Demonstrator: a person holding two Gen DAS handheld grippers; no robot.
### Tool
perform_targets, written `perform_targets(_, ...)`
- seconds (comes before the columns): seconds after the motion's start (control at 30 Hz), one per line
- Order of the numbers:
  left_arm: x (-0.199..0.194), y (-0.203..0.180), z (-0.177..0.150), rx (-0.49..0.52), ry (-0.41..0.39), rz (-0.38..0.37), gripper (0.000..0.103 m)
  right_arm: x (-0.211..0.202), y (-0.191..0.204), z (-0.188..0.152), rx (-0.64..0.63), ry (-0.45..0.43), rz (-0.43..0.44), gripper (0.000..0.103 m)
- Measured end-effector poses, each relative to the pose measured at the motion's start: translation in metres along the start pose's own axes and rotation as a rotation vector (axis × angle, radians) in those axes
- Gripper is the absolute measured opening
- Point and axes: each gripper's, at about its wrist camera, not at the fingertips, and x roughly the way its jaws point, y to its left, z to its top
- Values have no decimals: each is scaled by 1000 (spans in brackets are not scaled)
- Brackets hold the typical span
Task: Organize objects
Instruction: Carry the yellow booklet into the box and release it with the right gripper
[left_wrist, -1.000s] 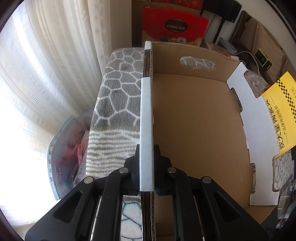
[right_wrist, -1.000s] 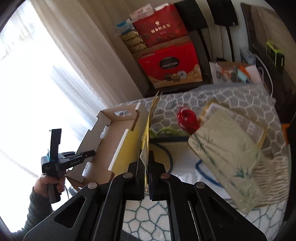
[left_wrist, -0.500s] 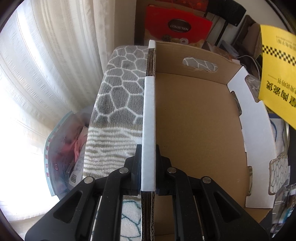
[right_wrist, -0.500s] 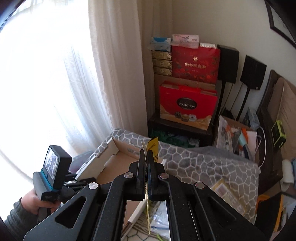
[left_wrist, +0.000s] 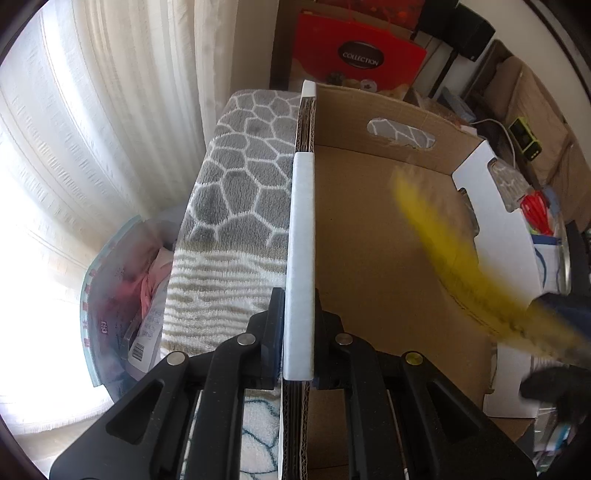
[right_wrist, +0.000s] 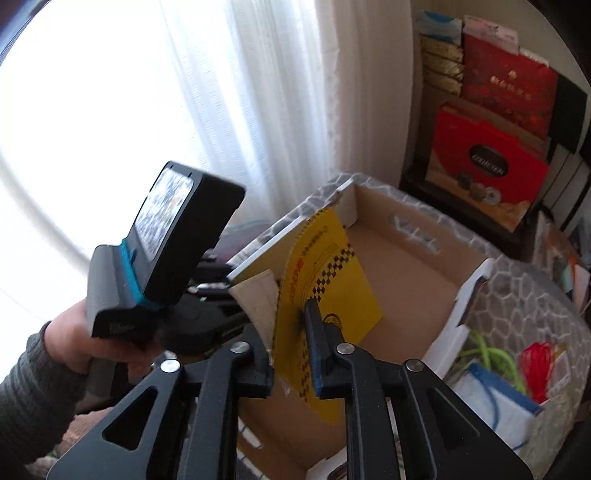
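At the far left a bright curtained window (left_wrist: 92, 155) lights the scene, and below it a clear plastic bag (left_wrist: 122, 295) of pinkish things sits beside the grey honeycomb-patterned blanket (left_wrist: 236, 184). Next comes the left gripper (left_wrist: 298, 332), its jaws clamped tight on the white-edged side wall of the cardboard box (left_wrist: 369, 258), apparently steadying it on the blanket; in the right wrist view a hand (right_wrist: 74, 339) in a grey knit sleeve holds that tool at the box's near-left corner. The box floor looks bare, apart from the yellow booklet (right_wrist: 332, 280) with the black checkered band now hanging over it. The right gripper (right_wrist: 291, 347) has its jaws opening, the booklet standing loose in the gap between them, motion-blurred in the left view, so it seems to be dropping into the box. Judged from this, the sorting is at an early stage: this looks like the first item going in. Further right, outside the box, a red coil (right_wrist: 541, 354), a green cable (right_wrist: 491, 350) and a blue-edged packet (right_wrist: 495, 402) lie on the blanket, not yet put away. Red gift boxes (right_wrist: 487, 173) stand behind.
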Motion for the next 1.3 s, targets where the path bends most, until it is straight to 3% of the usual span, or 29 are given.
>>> perform_targets(0.07,0,3,0,-9,2,-12,11,-4,0,-8,-3,-1,12,41)
perform_targets(0.33,-4,8,1,-1,18,-10,12,-39,-17,-23,12,-10,-104,43)
perform_targets(0.47,-5,11,-2,-6,26,-10,12,-46,-16,-40,-5,29,30,44)
perform_targets(0.53,-4,13,-2,-13,28,-21,12,-48,-12,-48,-30,30,57,44)
perform_targets(0.7,-14,12,2,-24,20,-22,15,-44,-18,-58,-1,40,0,44)
perform_targets(0.83,-43,15,9,-38,-57,-34,17,-49,-33,-61,38,25,-35,44)
perform_targets(0.9,-54,17,13,-36,-87,-5,19,-57,-38,-59,59,2,-43,44)
perform_targets(1.1,-29,11,12,10,-19,69,30,-85,-53,-54,124,-51,-130,45)
perform_targets(1.2,-9,7,6,19,22,99,30,-101,-66,-57,182,-50,-204,54)
perform_targets(1.27,0,7,3,15,38,90,27,-113,-80,-60,220,-52,-251,56)
perform_targets(1.3,1,6,1,18,37,73,18,-119,-88,-63,234,-54,-279,57)
